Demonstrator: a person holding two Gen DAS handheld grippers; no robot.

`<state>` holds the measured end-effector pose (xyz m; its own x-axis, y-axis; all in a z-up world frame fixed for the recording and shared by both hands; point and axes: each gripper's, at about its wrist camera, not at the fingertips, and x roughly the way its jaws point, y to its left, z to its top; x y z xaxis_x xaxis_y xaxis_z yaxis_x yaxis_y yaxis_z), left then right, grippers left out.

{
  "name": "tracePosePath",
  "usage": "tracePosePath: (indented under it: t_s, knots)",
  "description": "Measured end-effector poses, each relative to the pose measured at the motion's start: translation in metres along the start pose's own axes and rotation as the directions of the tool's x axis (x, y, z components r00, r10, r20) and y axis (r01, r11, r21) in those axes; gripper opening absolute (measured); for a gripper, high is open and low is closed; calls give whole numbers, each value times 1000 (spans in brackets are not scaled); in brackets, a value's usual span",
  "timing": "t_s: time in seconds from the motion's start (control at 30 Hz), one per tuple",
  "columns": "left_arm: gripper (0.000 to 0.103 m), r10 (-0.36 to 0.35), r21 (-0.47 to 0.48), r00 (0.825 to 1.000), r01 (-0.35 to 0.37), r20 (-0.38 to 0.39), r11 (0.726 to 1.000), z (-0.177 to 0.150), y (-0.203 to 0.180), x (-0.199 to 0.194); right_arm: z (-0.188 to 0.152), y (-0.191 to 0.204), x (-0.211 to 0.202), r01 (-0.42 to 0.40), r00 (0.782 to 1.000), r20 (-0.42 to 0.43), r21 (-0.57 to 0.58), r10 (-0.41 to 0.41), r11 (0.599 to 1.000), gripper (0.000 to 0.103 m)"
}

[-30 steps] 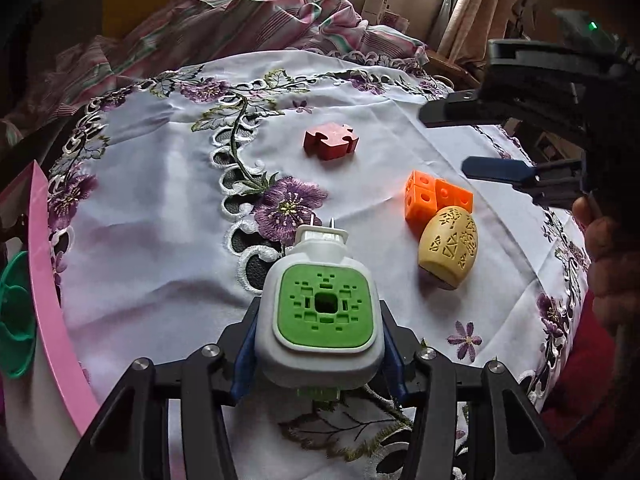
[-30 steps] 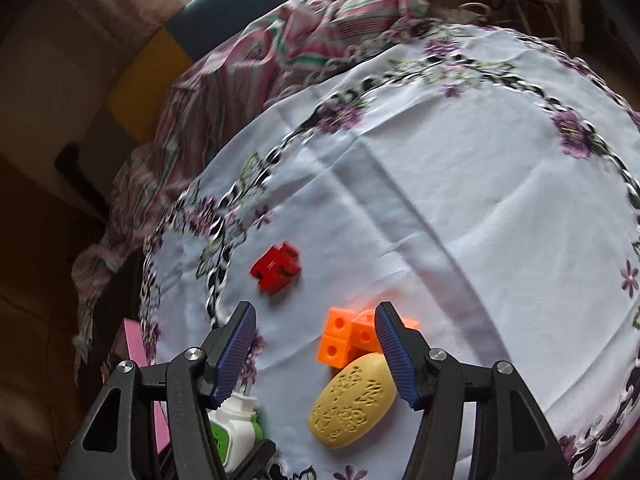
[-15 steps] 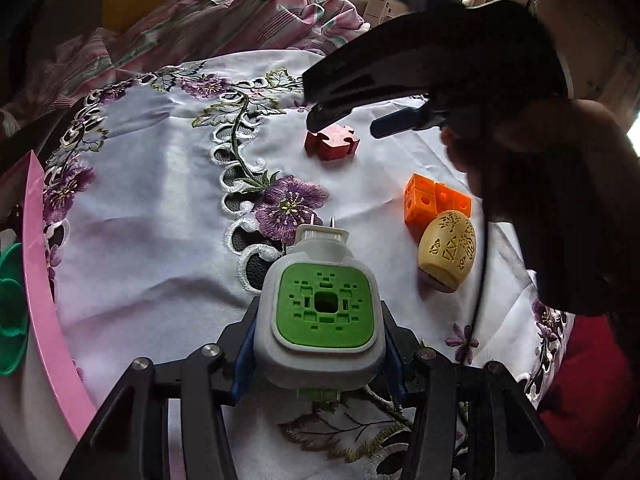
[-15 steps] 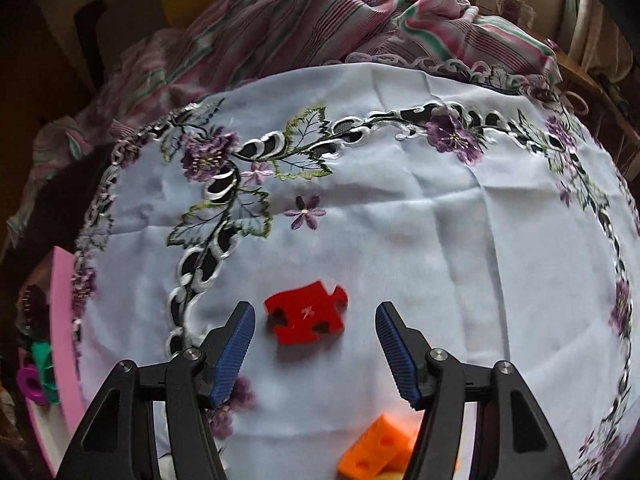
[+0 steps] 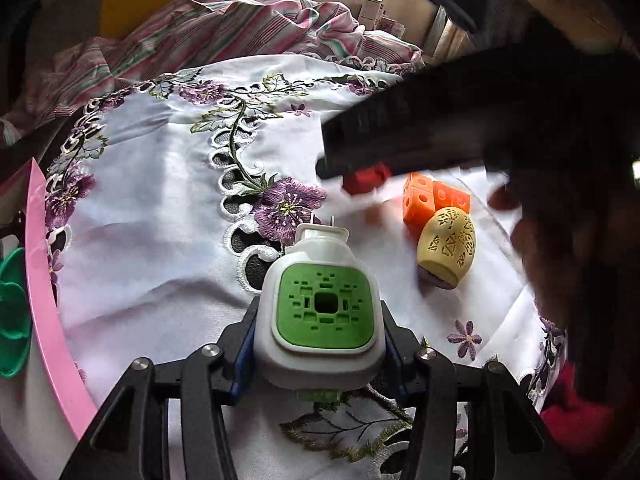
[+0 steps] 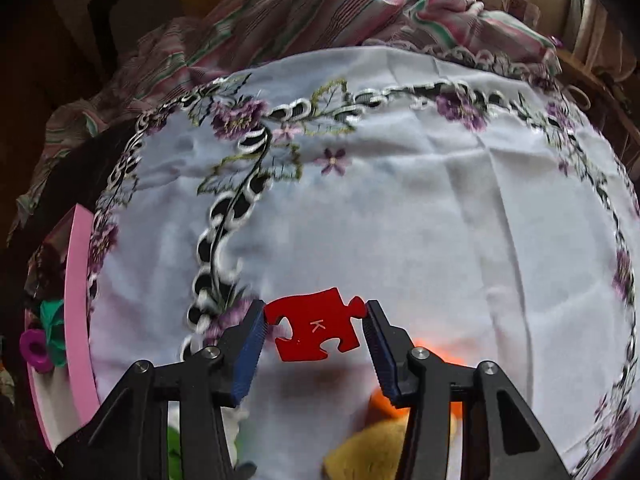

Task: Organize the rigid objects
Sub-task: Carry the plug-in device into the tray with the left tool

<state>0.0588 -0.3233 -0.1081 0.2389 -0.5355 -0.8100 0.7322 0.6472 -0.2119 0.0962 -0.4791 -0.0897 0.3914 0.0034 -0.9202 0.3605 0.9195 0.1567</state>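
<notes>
The left tongs (image 5: 320, 344) are clamped on a white plug-in device with a green perforated face (image 5: 322, 312); both blue pads press its sides, and its two metal prongs point away from the camera.

The right tongs (image 6: 315, 320) are closing around the red puzzle piece (image 6: 316, 330), which lies flat on the table (image 6: 440, 240) and bears a letter K. The left pad tip touches the piece's left edge; the right pad tip stands at its right-hand knob, and whether it presses there cannot be told.

Positions relative to the red puzzle piece, seen from the left wrist view:
- The orange linked cubes (image 5: 434, 200) sit just to its right.
- The yellow egg-shaped object with cut-out patterns (image 5: 448, 248) lies on the near side of the cubes, touching or almost touching them.
- The pink-rimmed tray (image 5: 40, 260) stands well to the left at the table edge and holds a green plastic item (image 5: 14, 312).
- A striped cloth (image 5: 224, 28) is bunched at the far side of the table.

The table carries a white cloth with purple embroidered flowers.
</notes>
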Motion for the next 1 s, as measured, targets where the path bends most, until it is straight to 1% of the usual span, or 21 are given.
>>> tracePosePath:
  t_s: [0.07, 0.1, 0.23, 0.37, 0.5, 0.67, 0.73, 0.83, 1.0]
  knots:
    - [52, 13, -4, 1000, -13, -9, 1000, 1, -1, -1, -7, 3, 13, 7, 999, -36, -14, -8, 1000, 50]
    - [52, 19, -9, 1000, -19, -13, 1000, 1, -1, -3, -7, 5, 12, 18, 1000, -24, -32, -19, 999, 50]
    - [52, 27, -40, 1000, -28, -11, 999, -2, 3, -15, -8, 4, 14, 7, 1000, -9, -36, -8, 999, 50]
    - [52, 38, -46, 999, -37, 22, 998, -6, 1, -34, -10, 8, 17, 20, 1000, -3, -85, -21, 996, 50]
    - [52, 53, -41, 997, -50, 61, 998, -9, -3, -57, -11, 10, 19, 23, 1000, 6, -105, -22, 994, 50]
    - [52, 81, -17, 990, -80, 117, 997, -14, -7, -85, -13, 12, 19, 40, 999, 21, -129, -38, 991, 50]
    - [52, 90, -20, 987, -88, 131, 996, -13, -4, -93, -14, 12, 19, 41, 999, 28, -139, -38, 989, 50]
    - [52, 121, -22, 980, -119, 156, 993, -15, 0, -106, -16, 14, 18, 54, 998, 42, -157, -48, 986, 50]
    - [52, 158, -63, 972, -149, 171, 987, -20, 15, -122, -16, 16, 18, 66, 997, 54, -173, -57, 983, 50]
